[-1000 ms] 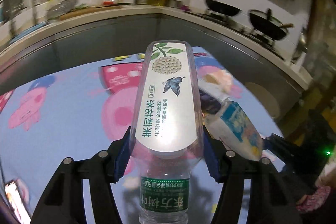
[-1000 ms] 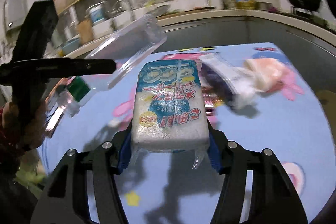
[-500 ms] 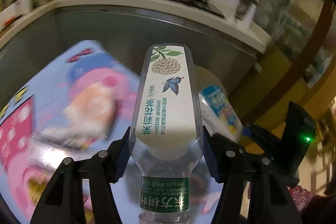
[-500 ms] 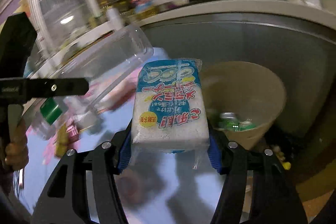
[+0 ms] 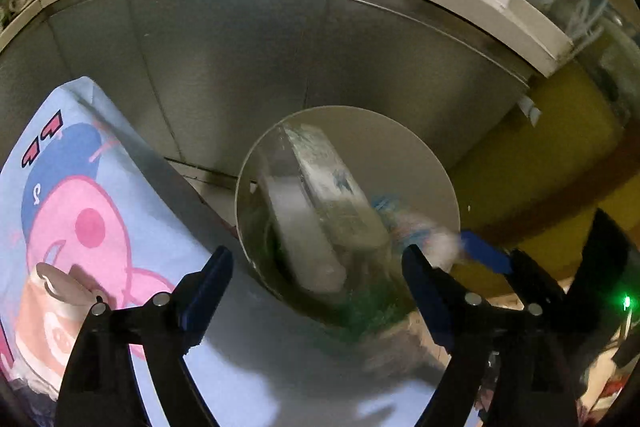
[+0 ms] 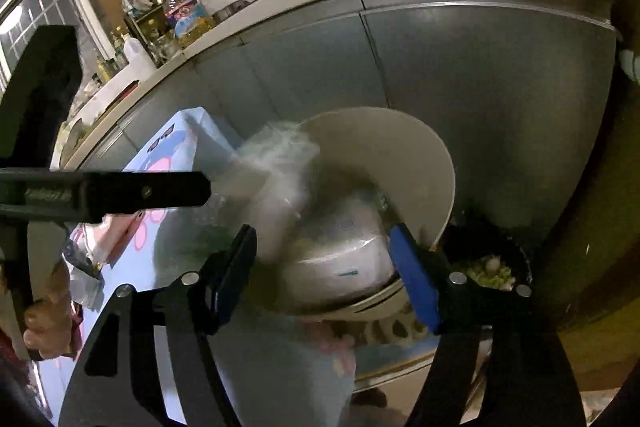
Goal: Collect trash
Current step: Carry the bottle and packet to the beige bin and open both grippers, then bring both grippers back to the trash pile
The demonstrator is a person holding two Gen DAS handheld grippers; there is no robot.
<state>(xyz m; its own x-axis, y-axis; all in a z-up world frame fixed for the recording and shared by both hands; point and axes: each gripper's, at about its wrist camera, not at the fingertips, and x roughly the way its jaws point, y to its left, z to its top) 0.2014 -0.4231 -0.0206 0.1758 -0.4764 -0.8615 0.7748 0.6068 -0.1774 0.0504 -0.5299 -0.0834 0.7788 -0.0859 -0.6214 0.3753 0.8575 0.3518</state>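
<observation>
Both grippers hang above a beige bin (image 5: 400, 147) beside the desk (image 5: 100, 187). The left gripper (image 5: 316, 263) and right gripper (image 6: 324, 243) have just been opening and stand wide, nothing between the jaws. A blurred clear bottle (image 5: 320, 195) and white packet (image 6: 344, 247) lie inside the bin.

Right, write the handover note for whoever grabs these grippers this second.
Left gripper: jaws have just been opening, nothing pressed between them; the clear plastic tea bottle is blurred, dropping into the round beige bin.
Right gripper: jaws also just opening; the white plastic-wrapped packet lies in the bin mouth, free of the pads as far as the frame shows.
Done: both pieces released over the bin.
Left: a pink-and-white wrapper lies on the blue cartoon tablecloth; collect it next.
</observation>
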